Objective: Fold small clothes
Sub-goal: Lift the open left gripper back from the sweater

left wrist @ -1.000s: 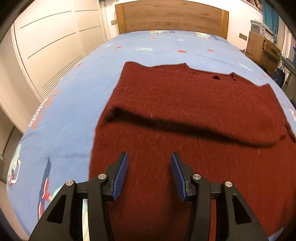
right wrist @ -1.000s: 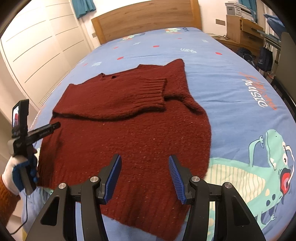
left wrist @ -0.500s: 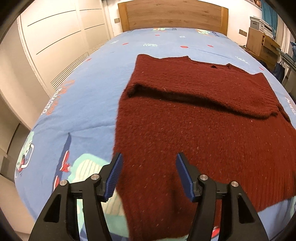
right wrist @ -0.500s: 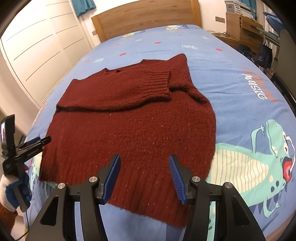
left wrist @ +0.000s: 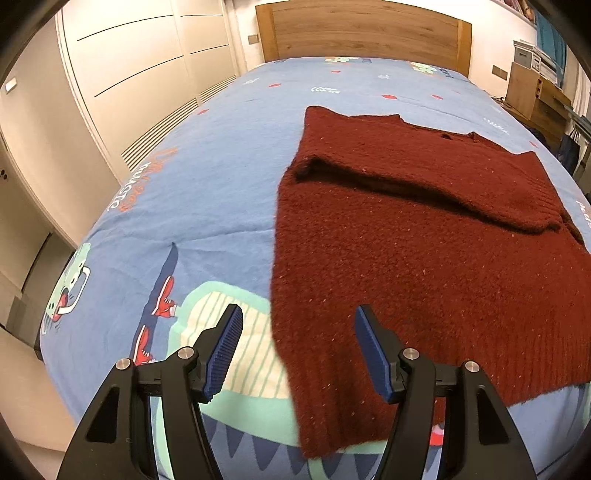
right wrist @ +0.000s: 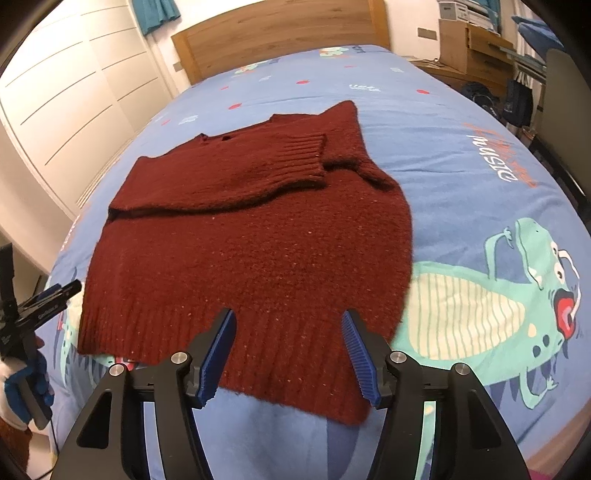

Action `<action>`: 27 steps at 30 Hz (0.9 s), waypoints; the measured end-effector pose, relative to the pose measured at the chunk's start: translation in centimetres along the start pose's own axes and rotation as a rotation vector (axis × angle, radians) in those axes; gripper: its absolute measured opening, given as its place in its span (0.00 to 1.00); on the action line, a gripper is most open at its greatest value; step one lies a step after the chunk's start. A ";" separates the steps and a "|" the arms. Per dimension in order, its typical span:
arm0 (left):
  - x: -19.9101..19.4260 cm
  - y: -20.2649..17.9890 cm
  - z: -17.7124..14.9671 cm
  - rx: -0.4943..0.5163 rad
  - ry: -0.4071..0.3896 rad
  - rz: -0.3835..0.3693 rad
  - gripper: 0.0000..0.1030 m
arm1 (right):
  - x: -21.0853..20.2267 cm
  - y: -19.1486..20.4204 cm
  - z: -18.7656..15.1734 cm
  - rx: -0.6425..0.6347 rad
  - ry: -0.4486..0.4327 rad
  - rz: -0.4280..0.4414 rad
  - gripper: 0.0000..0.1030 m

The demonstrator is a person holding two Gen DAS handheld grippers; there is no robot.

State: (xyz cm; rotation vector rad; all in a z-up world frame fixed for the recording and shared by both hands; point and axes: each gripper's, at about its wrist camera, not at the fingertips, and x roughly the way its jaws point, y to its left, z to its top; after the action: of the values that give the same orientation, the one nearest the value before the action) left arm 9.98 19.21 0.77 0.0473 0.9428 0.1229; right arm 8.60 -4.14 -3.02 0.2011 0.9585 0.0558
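A dark red knit sweater (left wrist: 424, 258) lies flat on the blue bedspread, both sleeves folded across its chest. It also shows in the right wrist view (right wrist: 258, 236), with a ribbed cuff (right wrist: 299, 157) lying on top. My left gripper (left wrist: 298, 350) is open and empty, above the sweater's near left hem corner. My right gripper (right wrist: 286, 350) is open and empty, above the ribbed hem near its right end. The left gripper also shows at the far left of the right wrist view (right wrist: 44, 299).
The bed (right wrist: 480, 166) has a blue cartoon-print cover and a wooden headboard (left wrist: 362, 33). White wardrobe doors (left wrist: 129, 74) stand along the left. Wooden furniture (right wrist: 472, 48) and bags stand to the right of the bed.
Both grippers have pulled back toward the near edge of the bed, from over the sweater's body to its hem. The left one also shifted to the left hem corner.
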 end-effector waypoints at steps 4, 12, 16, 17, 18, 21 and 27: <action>-0.2 0.7 -0.5 -0.010 0.003 -0.002 0.56 | -0.5 -0.5 -0.3 0.015 -0.003 -0.022 0.63; -0.3 1.9 -1.1 -0.027 0.017 0.009 0.63 | -0.7 -2.1 -1.0 0.080 0.008 -0.048 0.68; -0.2 1.9 -1.3 -0.020 0.020 0.013 0.70 | -0.2 -2.7 -1.3 0.099 0.020 -0.058 0.71; -0.1 1.9 -1.3 -0.018 0.024 0.012 0.70 | -0.1 -2.9 -1.5 0.104 0.024 -0.057 0.71; 0.0 1.8 -1.4 -0.017 0.027 0.011 0.70 | 0.0 -2.9 -1.5 0.106 0.027 -0.057 0.72; 0.4 1.7 -1.6 -0.014 0.039 0.007 0.70 | 0.7 -3.3 -1.9 0.116 0.044 -0.054 0.73; 1.4 1.2 -2.0 -0.005 0.072 -0.003 0.70 | 1.7 -4.2 -2.2 0.141 0.066 -0.040 0.74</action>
State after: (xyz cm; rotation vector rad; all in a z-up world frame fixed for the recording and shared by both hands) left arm 9.10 20.61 -1.45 0.0371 1.0140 0.1245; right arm 7.60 -7.67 -6.42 0.3111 1.0324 -0.0423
